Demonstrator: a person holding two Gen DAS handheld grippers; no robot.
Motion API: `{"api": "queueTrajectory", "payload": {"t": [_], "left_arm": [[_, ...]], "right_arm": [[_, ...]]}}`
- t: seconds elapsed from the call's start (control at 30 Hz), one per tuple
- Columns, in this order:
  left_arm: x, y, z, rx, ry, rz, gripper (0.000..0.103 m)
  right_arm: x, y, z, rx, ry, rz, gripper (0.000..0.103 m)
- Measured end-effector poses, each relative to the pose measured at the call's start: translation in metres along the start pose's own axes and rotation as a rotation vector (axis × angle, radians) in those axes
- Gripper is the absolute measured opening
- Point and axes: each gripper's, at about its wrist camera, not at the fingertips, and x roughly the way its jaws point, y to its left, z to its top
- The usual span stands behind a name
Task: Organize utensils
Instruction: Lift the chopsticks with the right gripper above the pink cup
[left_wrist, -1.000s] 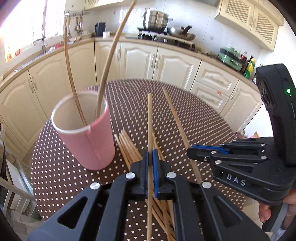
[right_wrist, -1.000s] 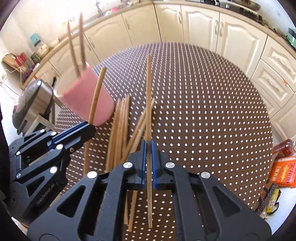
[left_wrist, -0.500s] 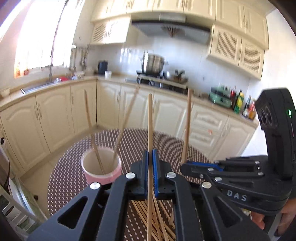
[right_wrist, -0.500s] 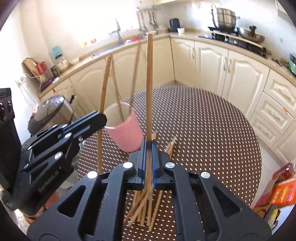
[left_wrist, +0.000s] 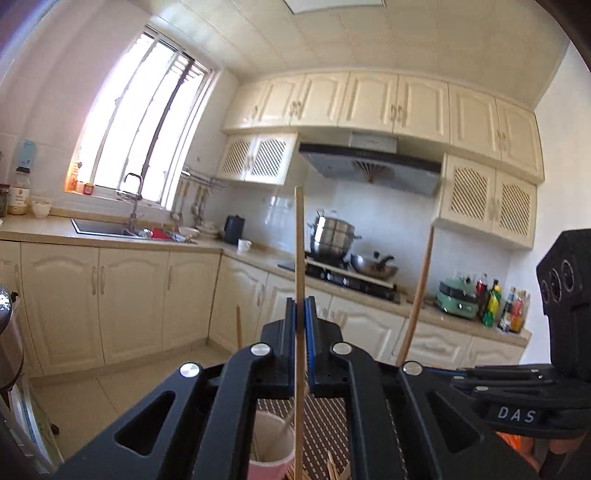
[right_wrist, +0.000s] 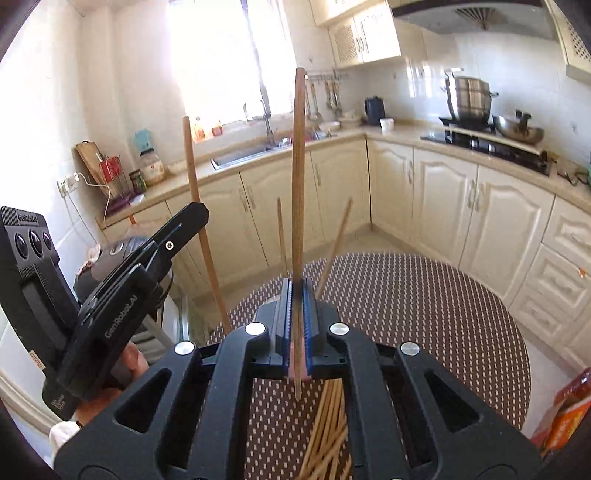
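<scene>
Now each hand-held gripper (left_wrist: 302, 321) (right_wrist: 297, 295) clamps 1 chopstick (left_wrist: 300, 240) (right_wrist: 298, 166).

we see a round pink cup (left_wrist: 271, 448), pale tan wooden chopsticks (right_wrist: 327, 435), a brown tablecloth with white polka dots (right_wrist: 424, 314), black grippers with blue pads (right_wrist: 308, 332), cream panelled cabinets (right_wrist: 443, 206), and a mint-green countertop appliance (left_wrist: 456, 297).

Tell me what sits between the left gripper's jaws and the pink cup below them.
Nothing but the wooden chopstick clamped in the left gripper; in the left wrist view its lower end hangs at the rim of the pink cup on the dotted tablecloth.
</scene>
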Motion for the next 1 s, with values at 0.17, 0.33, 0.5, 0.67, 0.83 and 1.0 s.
{"api": "queueTrajectory", "payload": {"t": [0.17, 0.33, 0.5, 0.67, 0.83, 1.0], "left_arm": [[0.012, 0.018, 0.005, -0.033, -0.079, 0.069, 0.005], [0.031, 0.03, 0.002, -0.054, -0.096, 0.097, 0.005], [0.044, 0.033, -0.012, -0.026, -0.085, 0.105, 0.005], [0.052, 0.036, -0.027, -0.022, -0.037, 0.102, 0.005], [0.052, 0.036, -0.036, -0.004, -0.007, 0.101, 0.005], [0.045, 0.035, -0.039, 0.0, 0.007, 0.092, 0.005]], "right_arm": [[0.016, 0.008, 0.009, -0.007, -0.07, -0.002, 0.006], [0.03, 0.009, 0.015, -0.006, -0.108, 0.002, 0.006], [0.038, 0.006, 0.017, 0.004, -0.119, 0.016, 0.006], [0.034, 0.009, 0.018, 0.001, -0.148, 0.03, 0.006], [0.037, 0.014, 0.012, -0.019, -0.146, 0.017, 0.006], [0.047, 0.013, -0.002, -0.01, -0.1, 0.009, 0.006]]}}
